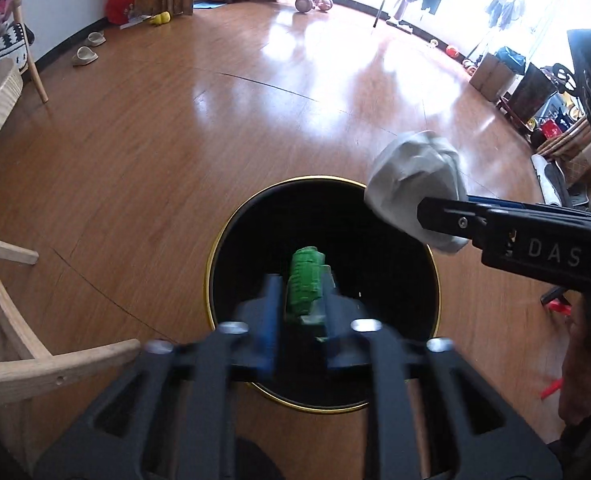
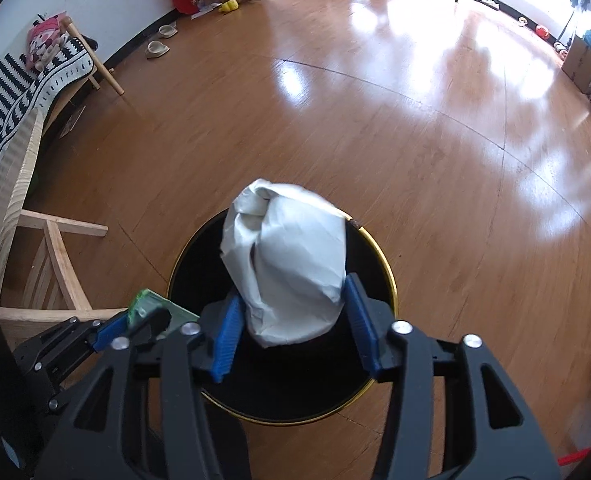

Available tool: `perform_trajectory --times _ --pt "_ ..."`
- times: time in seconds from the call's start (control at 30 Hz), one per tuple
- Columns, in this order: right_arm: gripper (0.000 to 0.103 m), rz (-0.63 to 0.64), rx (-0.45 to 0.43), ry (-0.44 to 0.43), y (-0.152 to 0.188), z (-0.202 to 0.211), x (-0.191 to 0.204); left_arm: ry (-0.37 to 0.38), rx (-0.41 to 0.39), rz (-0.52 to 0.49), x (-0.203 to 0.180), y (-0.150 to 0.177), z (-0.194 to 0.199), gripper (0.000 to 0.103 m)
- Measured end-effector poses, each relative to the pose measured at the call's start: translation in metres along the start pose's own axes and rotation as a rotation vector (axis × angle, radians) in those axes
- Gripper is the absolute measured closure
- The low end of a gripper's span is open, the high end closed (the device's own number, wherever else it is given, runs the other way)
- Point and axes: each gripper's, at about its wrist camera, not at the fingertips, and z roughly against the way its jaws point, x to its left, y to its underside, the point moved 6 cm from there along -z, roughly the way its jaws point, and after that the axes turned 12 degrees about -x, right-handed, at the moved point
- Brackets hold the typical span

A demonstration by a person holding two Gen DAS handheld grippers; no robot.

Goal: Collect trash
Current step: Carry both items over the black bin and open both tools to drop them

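Left gripper [image 1: 301,300]: closed on a crumpled green wrapper [image 1: 305,282], pinched between the blue finger pads [image 1: 269,312]; held directly above the open mouth of the bin. Blurred in the left wrist view. Seen also from the right wrist view at lower left [image 2: 135,326], with the green wrapper [image 2: 147,306] poking out past the fingertips, just beside the bin's rim.

Right gripper [image 2: 295,324]: clamped on a wad of grey-white paper [image 2: 285,264], blue pads [image 2: 225,340] pressing its lower sides; wad bulges well above the fingertips. From the left wrist view, enters from the right [image 1: 435,220], gripping the same paper wad [image 1: 417,186] over the bin's far right rim.

Bin [image 1: 215,264]: round, black inside, thin gold rim, standing upright on the floor; interior too dark to tell contents. In the right wrist view, rim [image 2: 387,276] partly hidden behind wad and fingers.

Position of trash: both pieces in the air, held, neither touching the bin; green wrapper over the middle of the opening, paper wad over the edge.

Floor [image 1: 175,140]: glossy wood planks, strong window glare.

Surroundings: pale wooden chair frame [image 1: 11,364] just left of the bin; bench with black-and-white striped cloth [image 2: 11,96] along the wall; pair of slippers [image 1: 89,50] near the skirting; cardboard box [image 1: 491,74] far right.
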Motion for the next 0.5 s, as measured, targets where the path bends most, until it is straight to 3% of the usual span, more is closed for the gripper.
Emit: perform_trajectory --times 0.03,0.3,0.5 --pt "0.049 -0.006 -0.001 0.000 0.000 0.001 0.000 -0.005 -0.019 0.004 0.001 -0.002 0.004 0.036" --pt "0.033 -0.024 -0.049 -0.016 -0.009 0.016 0.012 -0.002 -0.078 0.023 0.001 -0.016 0.050 0.026" --pt "0.023 0.026 -0.137 -0.078 -0.029 0.052 0.075 -0.092 -0.158 0.081 0.049 -0.027 0.135 0.011"
